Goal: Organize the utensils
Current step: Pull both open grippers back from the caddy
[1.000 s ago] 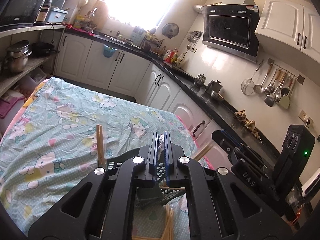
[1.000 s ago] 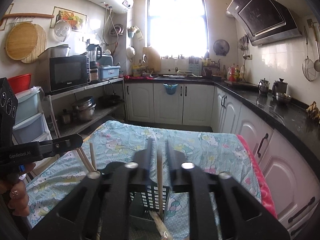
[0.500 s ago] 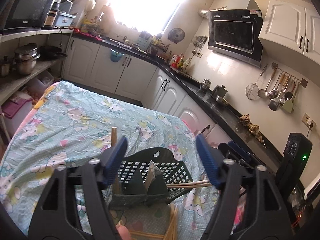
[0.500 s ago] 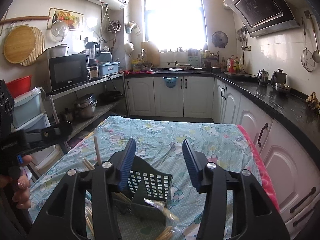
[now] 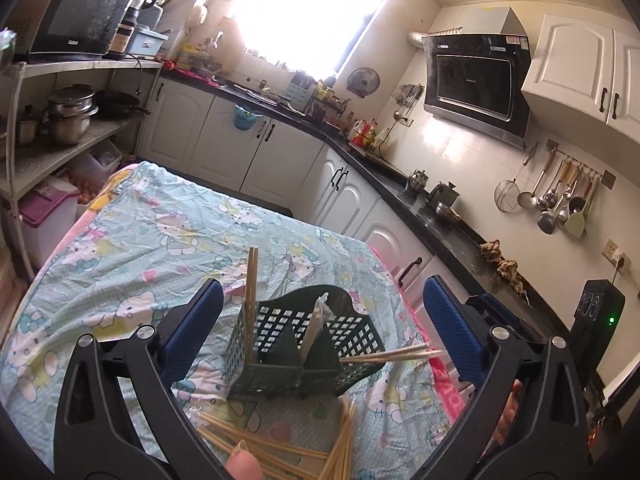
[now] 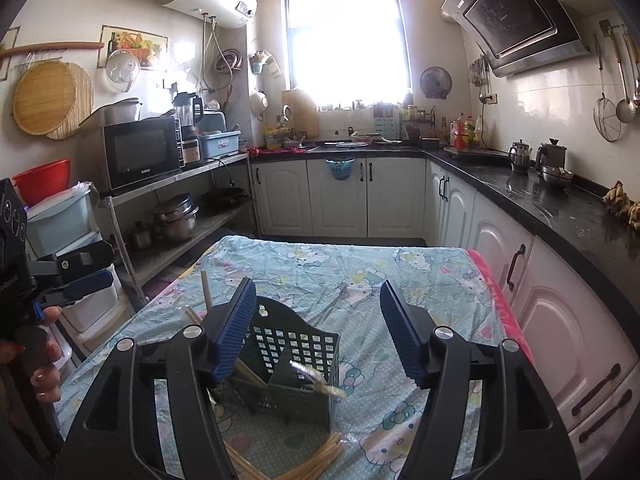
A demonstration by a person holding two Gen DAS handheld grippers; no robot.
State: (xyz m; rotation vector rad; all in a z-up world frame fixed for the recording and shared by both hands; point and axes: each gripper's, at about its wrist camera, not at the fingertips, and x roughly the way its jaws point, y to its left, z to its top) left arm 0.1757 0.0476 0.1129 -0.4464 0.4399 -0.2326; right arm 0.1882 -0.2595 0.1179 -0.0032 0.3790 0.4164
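The left gripper (image 5: pixel 322 330) has just been opening and its jaws now stand wide apart, gripping nothing, tilted slightly down toward the table. Between and just beyond the blue pads sits the dark green utensil basket (image 5: pixel 304 354), clear of both pads. A pair of chopsticks (image 5: pixel 251 296) stands upright in the compartment toward the left jaw. A clear-wrapped pair (image 5: pixel 314 330) leans in the middle compartment, and another pair (image 5: pixel 394 354) lies across the basket's rim toward the right jaw. Nearer the camera than the jaws, loose chopsticks (image 5: pixel 280 446) lie scattered on the patterned tablecloth (image 5: pixel 132 264), and a fingertip (image 5: pixel 244 466) shows at the bottom edge.

The right gripper (image 6: pixel 318 330) has also just been opening; its jaws are partly spread and empty, likewise angled a little downward. The basket (image 6: pixel 298 354) lies between them, closer to the left pad, which overlaps its corner in this view; contact cannot be told. Far off the left jaw, a hand (image 6: pixel 38 364) holds the left gripper's black body.
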